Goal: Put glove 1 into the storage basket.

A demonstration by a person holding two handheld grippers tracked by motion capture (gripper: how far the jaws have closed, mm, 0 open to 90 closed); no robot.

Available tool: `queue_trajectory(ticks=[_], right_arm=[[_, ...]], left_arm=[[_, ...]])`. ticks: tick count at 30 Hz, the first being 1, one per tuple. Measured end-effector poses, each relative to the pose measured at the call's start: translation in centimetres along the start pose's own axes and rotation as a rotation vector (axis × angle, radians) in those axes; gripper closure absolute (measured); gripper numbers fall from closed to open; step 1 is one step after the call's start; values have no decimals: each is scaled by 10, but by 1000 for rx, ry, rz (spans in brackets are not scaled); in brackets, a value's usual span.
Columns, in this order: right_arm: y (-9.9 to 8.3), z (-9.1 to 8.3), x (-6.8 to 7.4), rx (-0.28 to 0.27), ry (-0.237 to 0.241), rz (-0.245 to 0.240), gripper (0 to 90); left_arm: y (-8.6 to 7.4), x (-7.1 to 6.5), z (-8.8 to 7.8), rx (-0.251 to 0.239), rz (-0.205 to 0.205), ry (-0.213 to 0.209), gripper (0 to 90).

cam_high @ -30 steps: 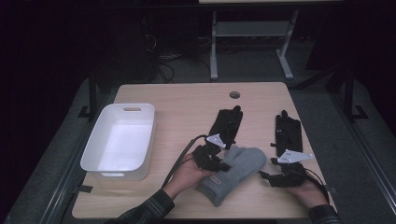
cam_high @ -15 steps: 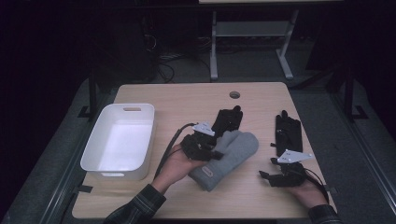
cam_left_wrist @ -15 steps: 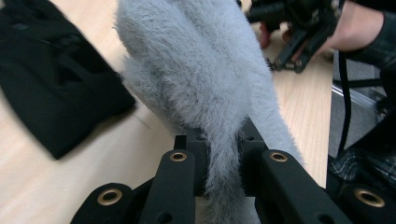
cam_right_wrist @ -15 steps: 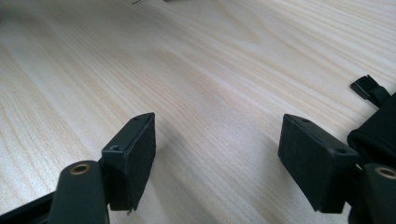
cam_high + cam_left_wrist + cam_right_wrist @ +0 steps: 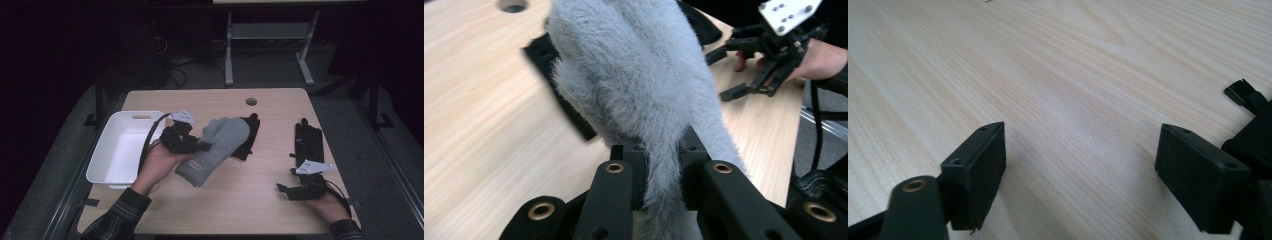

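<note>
Left gripper [image 5: 200, 146], jaws clamped on the grey fleece mitten [image 5: 216, 150], has lifted it off the table [image 5: 260, 200] toward the white bin [image 5: 107, 170] at the left edge, uncovering a black glove [image 5: 248, 140]. Right gripper [image 5: 1080, 175], near the right front corner, has just opened, nothing between its jaws. Likely next: binning.
</note>
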State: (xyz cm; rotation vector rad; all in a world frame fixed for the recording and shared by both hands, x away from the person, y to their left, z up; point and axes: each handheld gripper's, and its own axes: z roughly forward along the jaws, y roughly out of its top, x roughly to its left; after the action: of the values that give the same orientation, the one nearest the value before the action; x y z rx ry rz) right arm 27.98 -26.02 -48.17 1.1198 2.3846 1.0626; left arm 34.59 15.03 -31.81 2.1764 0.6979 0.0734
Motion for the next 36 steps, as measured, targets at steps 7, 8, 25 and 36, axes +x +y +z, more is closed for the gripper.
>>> queue_trajectory(ticks=[7, 8, 25, 36], right_arm=[[0, 1, 0, 11, -8, 8, 132], [0, 1, 0, 11, -8, 8, 132], [0, 1, 0, 10, -9, 8, 132], [0, 1, -1, 8, -15, 11, 132]], left_arm=[[-9, 21, -36, -28, -56, 64, 794], [-10, 25, -41, -34, -67, 71, 795], [-50, 70, -116, -111, -199, 204, 794], [-89, 96, -136, -122, -295, 242, 794]])
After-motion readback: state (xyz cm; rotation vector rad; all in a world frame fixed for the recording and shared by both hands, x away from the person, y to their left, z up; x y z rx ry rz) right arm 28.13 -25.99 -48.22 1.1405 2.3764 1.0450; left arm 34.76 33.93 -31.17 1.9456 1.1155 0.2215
